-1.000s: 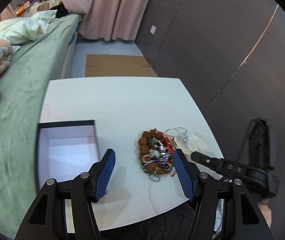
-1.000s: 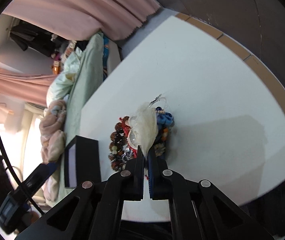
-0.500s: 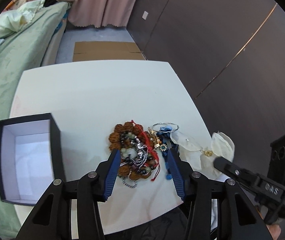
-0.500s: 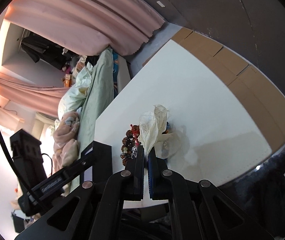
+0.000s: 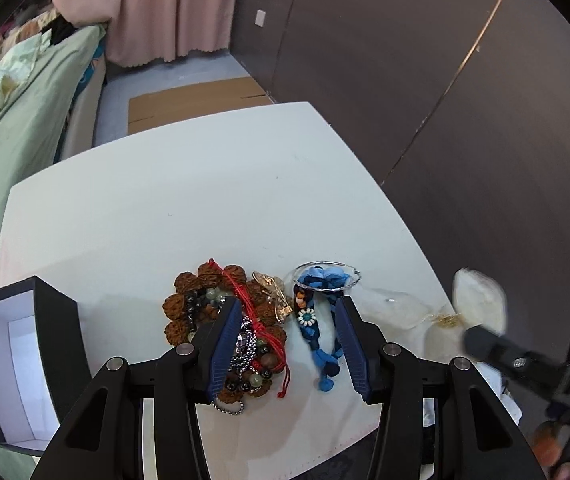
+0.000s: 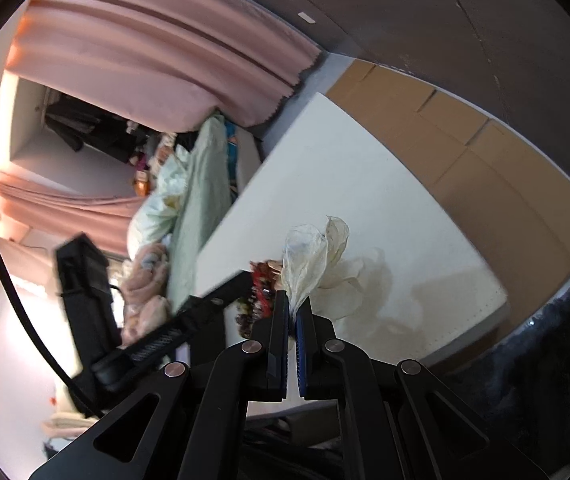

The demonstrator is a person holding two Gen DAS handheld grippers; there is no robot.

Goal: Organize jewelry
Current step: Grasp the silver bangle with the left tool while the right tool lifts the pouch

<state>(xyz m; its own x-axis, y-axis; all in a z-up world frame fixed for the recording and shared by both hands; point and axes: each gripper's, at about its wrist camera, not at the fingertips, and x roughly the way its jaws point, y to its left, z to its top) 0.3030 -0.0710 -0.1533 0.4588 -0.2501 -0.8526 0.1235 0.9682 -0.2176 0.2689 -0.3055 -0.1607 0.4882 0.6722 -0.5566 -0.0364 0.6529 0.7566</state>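
A pile of jewelry lies on the white table point(image 5: 189, 200): a brown bead bracelet point(image 5: 189, 304) with red cord and a chain, a gold piece point(image 5: 273, 292), a blue braided bracelet point(image 5: 317, 332) and a silver hoop point(image 5: 327, 278). My left gripper point(image 5: 285, 344) is open, its fingers straddling the pile just above it. My right gripper point(image 6: 292, 312) is shut on a translucent white pouch point(image 6: 309, 256), held above the table's right edge; the pouch also shows in the left wrist view point(image 5: 479, 298). An open black box point(image 5: 25, 364) with a white inside stands at the left.
A second clear pouch point(image 5: 401, 308) and a gold trinket point(image 5: 447, 320) lie on the table near its right edge. A green bed point(image 5: 13, 128) runs along the left. A dark wall point(image 5: 445, 80) stands at the right. Cardboard point(image 5: 197, 100) lies on the floor beyond the table.
My left gripper has moved right from the box and down over the jewelry pile. My right gripper has lifted the white pouch off the pile and carried it to the right.
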